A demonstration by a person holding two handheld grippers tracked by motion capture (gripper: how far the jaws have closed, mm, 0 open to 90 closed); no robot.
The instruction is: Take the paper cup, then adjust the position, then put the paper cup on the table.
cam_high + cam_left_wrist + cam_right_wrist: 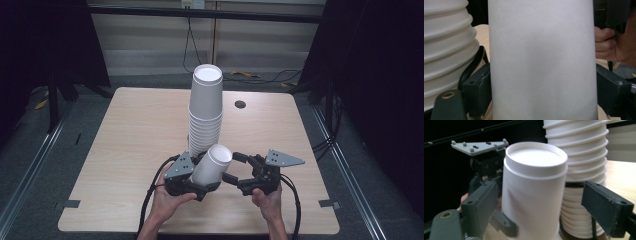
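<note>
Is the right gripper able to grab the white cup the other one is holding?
Probably yes. The right gripper has its jaws open either side of the single cup, which the left gripper holds; nothing sits between them.

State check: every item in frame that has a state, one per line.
Single white paper cup: upside down, tilted, off the table, clamped at its lower wall.
Stack of white paper cups: upside down, nested, standing on the table, leaning slightly.
Left gripper: shut on the single cup.
Right gripper: open, jaws either side of the single cup, right jaw clear of it.
Table: bare wood around the stack.
</note>
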